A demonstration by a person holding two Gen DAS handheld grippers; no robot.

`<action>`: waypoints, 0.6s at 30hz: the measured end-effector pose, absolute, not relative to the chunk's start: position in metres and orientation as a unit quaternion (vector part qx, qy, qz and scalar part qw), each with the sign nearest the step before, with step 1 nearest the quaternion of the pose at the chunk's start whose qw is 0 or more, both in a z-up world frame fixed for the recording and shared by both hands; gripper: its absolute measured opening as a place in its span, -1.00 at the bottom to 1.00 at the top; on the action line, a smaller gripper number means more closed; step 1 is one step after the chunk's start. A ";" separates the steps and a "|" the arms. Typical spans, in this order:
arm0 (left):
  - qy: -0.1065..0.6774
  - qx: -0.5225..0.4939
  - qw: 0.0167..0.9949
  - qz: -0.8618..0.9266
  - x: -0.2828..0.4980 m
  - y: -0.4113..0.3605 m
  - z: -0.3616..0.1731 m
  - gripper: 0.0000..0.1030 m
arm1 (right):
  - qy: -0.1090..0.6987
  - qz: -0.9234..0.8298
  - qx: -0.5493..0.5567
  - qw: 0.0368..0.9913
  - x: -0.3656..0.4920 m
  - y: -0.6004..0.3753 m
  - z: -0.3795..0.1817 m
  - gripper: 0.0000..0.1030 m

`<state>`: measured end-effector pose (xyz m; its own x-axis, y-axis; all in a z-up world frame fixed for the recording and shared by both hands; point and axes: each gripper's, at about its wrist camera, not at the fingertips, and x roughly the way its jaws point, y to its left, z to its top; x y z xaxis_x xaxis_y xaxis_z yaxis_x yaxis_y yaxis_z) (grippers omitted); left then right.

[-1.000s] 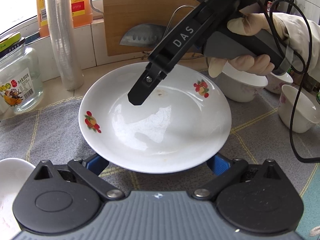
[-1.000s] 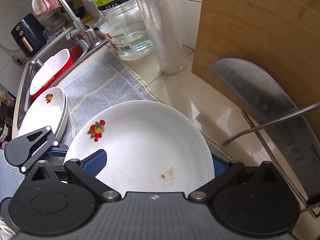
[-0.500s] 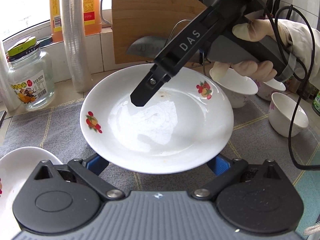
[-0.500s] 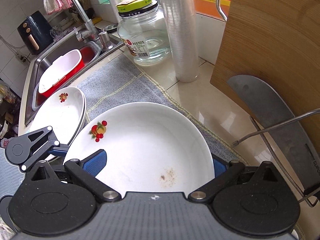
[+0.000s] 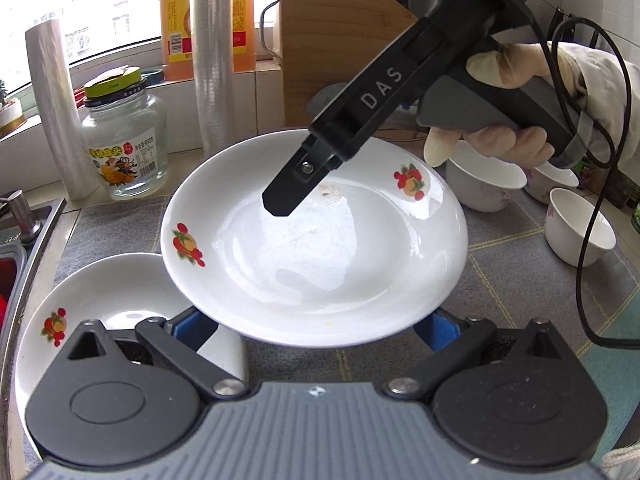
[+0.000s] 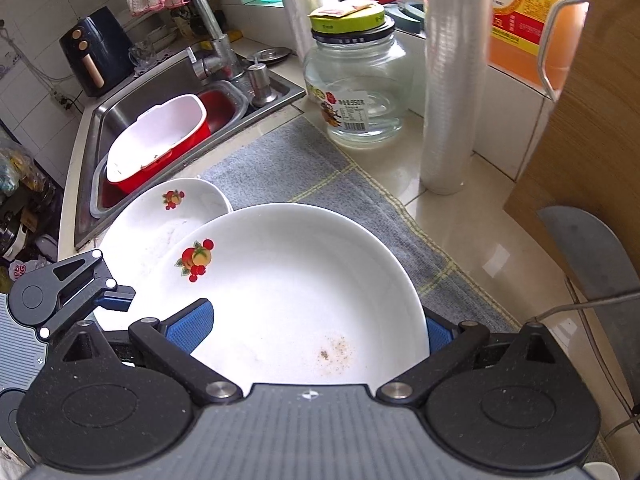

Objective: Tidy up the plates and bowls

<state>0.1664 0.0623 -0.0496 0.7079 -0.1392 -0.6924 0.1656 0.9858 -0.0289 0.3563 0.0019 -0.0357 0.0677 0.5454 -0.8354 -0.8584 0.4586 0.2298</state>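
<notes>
Glossy round plate (image 5: 320, 256) above woven mat (image 5: 520, 272).
</notes>
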 end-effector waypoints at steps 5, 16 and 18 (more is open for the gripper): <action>0.374 0.011 0.926 -0.059 0.152 0.082 -0.047 0.97 | 0.466 0.511 -0.173 0.701 0.347 0.029 -0.034 1.00; 0.382 -0.002 0.924 -0.025 0.132 0.113 -0.046 0.97 | 0.464 0.537 -0.186 0.680 0.328 0.080 -0.038 1.00; 0.384 -0.004 0.923 -0.022 0.128 0.118 -0.047 0.97 | 0.465 0.540 -0.187 0.676 0.325 0.087 -0.041 1.00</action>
